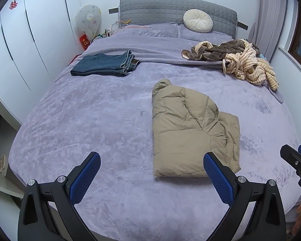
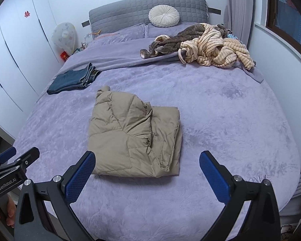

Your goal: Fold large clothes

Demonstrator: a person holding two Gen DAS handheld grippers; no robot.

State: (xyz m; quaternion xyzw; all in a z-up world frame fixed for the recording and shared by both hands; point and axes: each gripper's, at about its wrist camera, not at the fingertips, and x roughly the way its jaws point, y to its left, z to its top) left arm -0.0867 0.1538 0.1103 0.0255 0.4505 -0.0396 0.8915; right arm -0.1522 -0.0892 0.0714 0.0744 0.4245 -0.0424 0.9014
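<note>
A tan puffer jacket (image 1: pixel 188 132) (image 2: pixel 134 140) lies folded into a thick rectangle on the purple bed cover, near the foot of the bed. My left gripper (image 1: pixel 152 157) stands open above the cover, just short of the jacket's near edge, nothing between its blue pads. My right gripper (image 2: pixel 147 157) is open too, its left pad (image 2: pixel 80 174) close to the jacket's near left corner, holding nothing. Folded blue jeans (image 1: pixel 106 63) (image 2: pixel 74 79) rest at the far left. A heap of unfolded brown and striped cream clothes (image 1: pixel 236 60) (image 2: pixel 202 46) lies at the far right.
The bed (image 1: pixel 90 120) (image 2: pixel 230 120) has a grey headboard (image 1: pixel 170 10) and a round white cushion (image 1: pixel 198 20) (image 2: pixel 164 16). White wardrobe doors (image 1: pixel 30 30) run along the left. A covered fan (image 1: pixel 89 20) stands by the bed head. A hand (image 2: pixel 1 212) holds the other gripper's handle.
</note>
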